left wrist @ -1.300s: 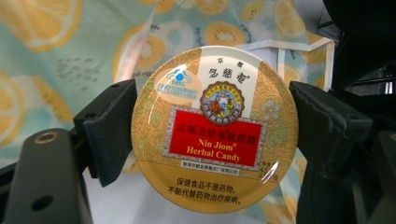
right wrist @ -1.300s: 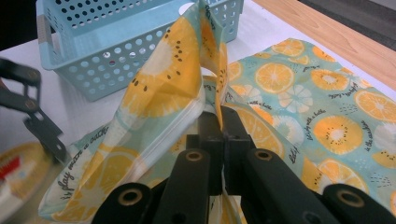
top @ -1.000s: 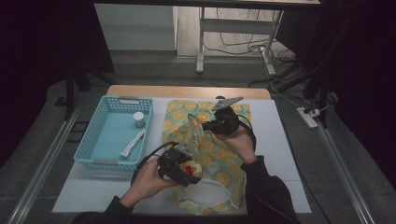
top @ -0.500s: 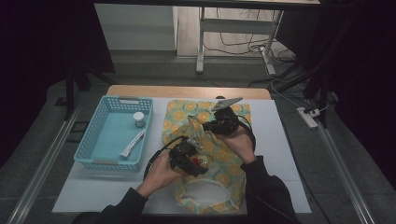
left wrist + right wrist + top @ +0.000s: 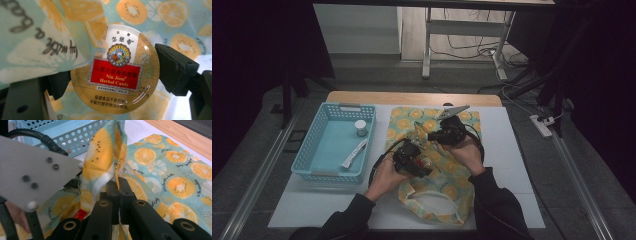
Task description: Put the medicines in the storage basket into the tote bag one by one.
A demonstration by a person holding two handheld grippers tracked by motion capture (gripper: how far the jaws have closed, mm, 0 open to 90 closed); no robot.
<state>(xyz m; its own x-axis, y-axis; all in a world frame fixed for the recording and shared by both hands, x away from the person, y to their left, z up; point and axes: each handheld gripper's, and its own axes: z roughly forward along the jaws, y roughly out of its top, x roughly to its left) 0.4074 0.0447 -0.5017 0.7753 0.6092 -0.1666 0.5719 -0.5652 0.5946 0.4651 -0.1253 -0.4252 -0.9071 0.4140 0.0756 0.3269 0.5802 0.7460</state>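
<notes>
Now candy tin (image 5: 115, 71) faces lid-up between left gripper (image 5: 112, 75) fingers.

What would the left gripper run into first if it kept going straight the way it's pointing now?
Most likely the fruit-print bag. The left gripper holds a candy tin at the bag's raised edge, which the right gripper pinches; depth is unclear, but printed fabric lies just ahead.

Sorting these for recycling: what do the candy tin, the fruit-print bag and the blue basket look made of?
Candy tin: likely metal, glossy printed lid with bright glare. Bag: soft woven cloth, matte; it folds and drapes where pinched. Basket: probably moulded plastic, even light blue with regular perforated walls.
</notes>
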